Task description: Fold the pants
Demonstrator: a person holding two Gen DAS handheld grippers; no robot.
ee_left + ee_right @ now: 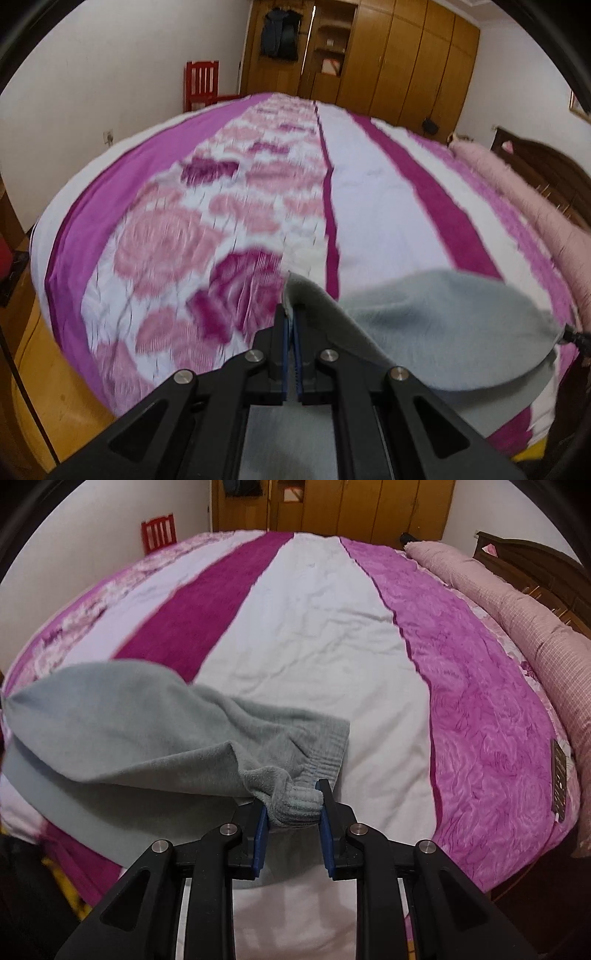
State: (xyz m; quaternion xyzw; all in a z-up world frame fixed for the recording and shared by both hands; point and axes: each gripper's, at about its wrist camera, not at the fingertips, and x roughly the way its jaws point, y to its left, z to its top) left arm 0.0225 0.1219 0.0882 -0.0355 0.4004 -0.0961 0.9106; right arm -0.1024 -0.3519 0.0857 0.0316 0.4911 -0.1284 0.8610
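A: Left side first. Left gripper has its blue pads pressed together on a thin edge of the grey pants. Cloth trails off to the right of the tool and hangs above the bedspread.

B: Other end?

A: Right gripper pinches a bunched, ribbed part of the pants, cuff or waistband, cannot tell which. Jaws stand partly apart because the wad between them is thick. From this tool the cloth runs off to the left.

B: So the long axis lies from hand to hand.

A: Yes, the garment spans between the two grippers, sagging in the middle, its lower part draped on the near edge of the bed. Neither hand looks nearer; each holds one end. My judgement: the coming move turns on keeping that span taut and square to the bed's stripes while laying it flat.

B: Surface?

A: Soft quilted bedspread, white, magenta and floral bands, lightly wrinkled. Left view is motion-blurred. Pink bolster along the right side.

B: Room?

A: Wooden wardrobe at the far wall, red chair at left, white walls.
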